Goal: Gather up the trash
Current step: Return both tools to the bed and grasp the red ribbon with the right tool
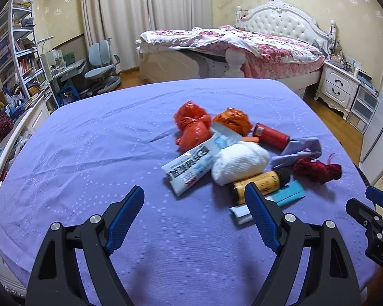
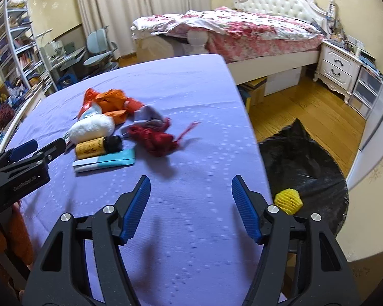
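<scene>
A pile of trash lies on the purple-covered table (image 1: 89, 158): red plastic bags (image 1: 192, 126), a white wad (image 1: 240, 162), a printed white packet (image 1: 189, 169), a yellow bottle (image 1: 258, 185), a teal box (image 1: 291, 192), a red can (image 1: 272, 135) and dark red yarn (image 1: 316, 169). My left gripper (image 1: 195, 205) is open and empty, just short of the pile. My right gripper (image 2: 191, 196) is open and empty over bare cloth near the table's right edge; the yarn (image 2: 157, 139) and the bottle (image 2: 97, 148) lie ahead to its left. A black trash bag (image 2: 306, 158) on the floor holds a yellow foam net (image 2: 288, 200).
A bed with a floral quilt (image 1: 242, 43) stands beyond the table, a white nightstand (image 1: 338, 86) at its right. Bookshelves (image 1: 18, 51), a desk and a blue chair (image 1: 102, 63) stand at the left. Wooden floor (image 2: 306, 104) lies right of the table.
</scene>
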A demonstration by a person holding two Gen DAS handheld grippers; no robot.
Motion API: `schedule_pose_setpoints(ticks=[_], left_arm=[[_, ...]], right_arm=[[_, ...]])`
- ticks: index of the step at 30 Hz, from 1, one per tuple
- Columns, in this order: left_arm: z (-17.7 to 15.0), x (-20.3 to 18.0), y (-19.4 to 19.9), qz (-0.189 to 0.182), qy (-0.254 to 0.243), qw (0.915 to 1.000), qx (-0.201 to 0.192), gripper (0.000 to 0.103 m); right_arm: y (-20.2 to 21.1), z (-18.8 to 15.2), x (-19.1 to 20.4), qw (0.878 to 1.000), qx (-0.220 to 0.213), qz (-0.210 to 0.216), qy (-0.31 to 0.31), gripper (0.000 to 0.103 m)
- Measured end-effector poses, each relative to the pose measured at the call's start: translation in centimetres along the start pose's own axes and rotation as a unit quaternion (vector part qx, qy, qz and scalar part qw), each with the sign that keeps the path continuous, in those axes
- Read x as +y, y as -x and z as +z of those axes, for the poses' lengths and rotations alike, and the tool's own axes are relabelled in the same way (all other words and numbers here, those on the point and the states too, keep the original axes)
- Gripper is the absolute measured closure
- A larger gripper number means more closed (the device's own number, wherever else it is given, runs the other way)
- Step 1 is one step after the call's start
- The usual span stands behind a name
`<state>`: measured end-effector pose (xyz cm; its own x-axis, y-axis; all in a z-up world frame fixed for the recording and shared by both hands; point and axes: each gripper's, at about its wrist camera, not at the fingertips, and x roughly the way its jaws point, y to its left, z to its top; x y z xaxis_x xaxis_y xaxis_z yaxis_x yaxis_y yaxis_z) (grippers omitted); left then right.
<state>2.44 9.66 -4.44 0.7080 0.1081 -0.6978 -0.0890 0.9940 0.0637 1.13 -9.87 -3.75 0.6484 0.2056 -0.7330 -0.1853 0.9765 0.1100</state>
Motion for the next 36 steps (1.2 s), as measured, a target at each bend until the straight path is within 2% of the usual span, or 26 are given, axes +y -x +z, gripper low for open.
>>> schedule_pose_setpoints(ticks=[7,14,20,32,36], left_arm=[[-0.5,2.1,0.0,0.019,0.005,0.9998,0.003,0.022],[-0.8,4.4,-0.3,0.027,0.022,0.9994,0.009,0.022],[-1.1,5.9,-0.7,0.025,0.035,0.9989,0.015,0.022],[-1.0,6.5,-1.3,0.017,0.047,0.9985,0.023,0.022],[-1.0,6.3,-1.5,0.014,0.043,0.9987,0.023,0.022]], right_arm=[[-1.5,0.3,3.0,0.999,0.020,0.009,0.031,0.038],[-3.7,1.1,4.9,0.997,0.048,-0.019,0.057,0.038],[-4.9,1.9,5.6,0.996,0.047,-0.039,0.064,0.038],[-5.8,2.9,5.2,0.997,0.042,-0.041,0.054,0.038],[-5.7,3.3,4.7,0.997,0.040,-0.037,0.048,0.049]])
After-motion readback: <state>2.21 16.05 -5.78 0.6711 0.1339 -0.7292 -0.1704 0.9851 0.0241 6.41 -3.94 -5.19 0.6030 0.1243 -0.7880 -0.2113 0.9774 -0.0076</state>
